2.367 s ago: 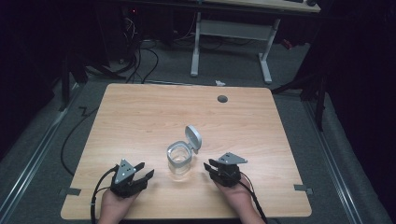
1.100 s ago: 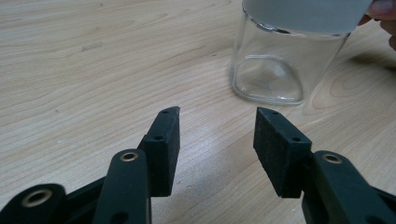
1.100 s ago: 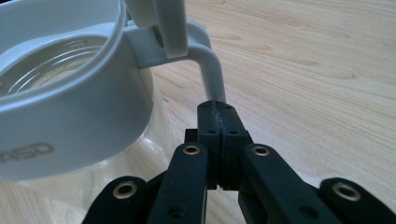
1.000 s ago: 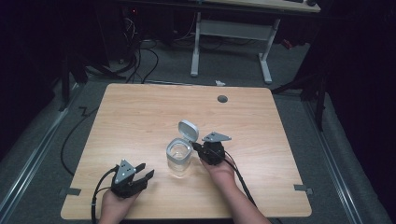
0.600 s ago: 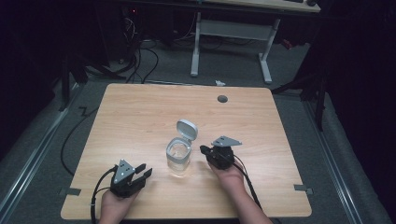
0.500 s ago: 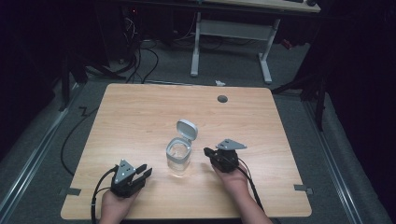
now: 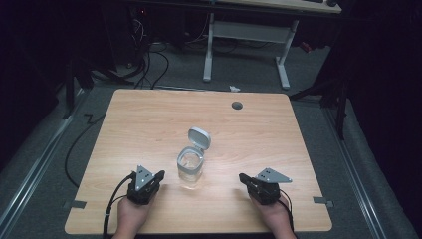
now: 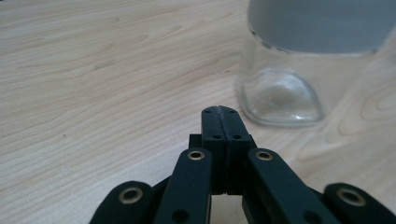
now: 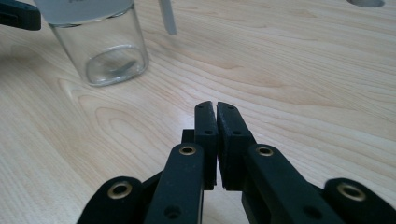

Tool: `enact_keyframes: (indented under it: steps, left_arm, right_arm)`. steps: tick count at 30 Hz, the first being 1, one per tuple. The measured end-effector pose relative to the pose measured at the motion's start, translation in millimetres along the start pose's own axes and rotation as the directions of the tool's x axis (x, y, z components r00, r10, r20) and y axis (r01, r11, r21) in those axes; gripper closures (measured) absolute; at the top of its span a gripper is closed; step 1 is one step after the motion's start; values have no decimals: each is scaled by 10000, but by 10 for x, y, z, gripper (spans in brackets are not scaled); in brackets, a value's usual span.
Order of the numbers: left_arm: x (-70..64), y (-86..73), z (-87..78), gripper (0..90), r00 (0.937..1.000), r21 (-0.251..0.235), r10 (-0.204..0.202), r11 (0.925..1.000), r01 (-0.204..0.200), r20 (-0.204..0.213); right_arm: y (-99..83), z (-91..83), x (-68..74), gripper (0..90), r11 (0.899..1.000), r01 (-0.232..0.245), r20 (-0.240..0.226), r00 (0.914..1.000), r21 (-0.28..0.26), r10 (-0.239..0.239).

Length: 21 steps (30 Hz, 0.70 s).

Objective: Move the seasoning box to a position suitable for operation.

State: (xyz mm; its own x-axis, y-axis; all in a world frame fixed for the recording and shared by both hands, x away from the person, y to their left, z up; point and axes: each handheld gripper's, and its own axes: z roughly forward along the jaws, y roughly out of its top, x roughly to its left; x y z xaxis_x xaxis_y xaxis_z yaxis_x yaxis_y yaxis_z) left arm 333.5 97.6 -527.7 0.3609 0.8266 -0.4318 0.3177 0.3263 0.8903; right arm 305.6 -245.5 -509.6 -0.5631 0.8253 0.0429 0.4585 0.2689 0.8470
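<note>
Jar (image 7: 190,166), clear glass, empty, hinged lid (image 7: 199,138) flipped up at far side; stands mid-table (image 7: 149,124), nearer the front. Likely rigid, slick, breakable; grip low across the walls. Left gripper (image 7: 154,178) just beside it, right gripper (image 7: 245,178) well apart; both closed, empty.

The jar (image 8: 299,60) runs off the top and right edge in the left gripper view, so its mouth is cut off. In the right gripper view its top and the lid (image 9: 167,16) are cropped too. Whether the jar holds anything is too faint to tell from the high view.
</note>
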Motion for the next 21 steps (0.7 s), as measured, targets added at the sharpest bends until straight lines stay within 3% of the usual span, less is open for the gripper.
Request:
enact_keyframes:
  steps: [4, 10, 21]
  left_arm:
    - [-22, 7, 124, 900, 9999, 0, -142, 9999, 142, -85]
    - [-111, -13, 264, 900, 9995, 155, -240, 9996, 237, 196]
    - [-188, -4, 327, 900, 9982, 203, -284, 9994, 274, 524]
  right_arm:
    - [-31, 10, -23, 875, 9999, -85, 2, 10000, 86, 85]
    - [-40, 11, -50, 874, 9995, -317, 5, 9995, 54, 317]
    - [-71, 63, -23, 866, 9992, -306, -60, 9995, 240, 307]
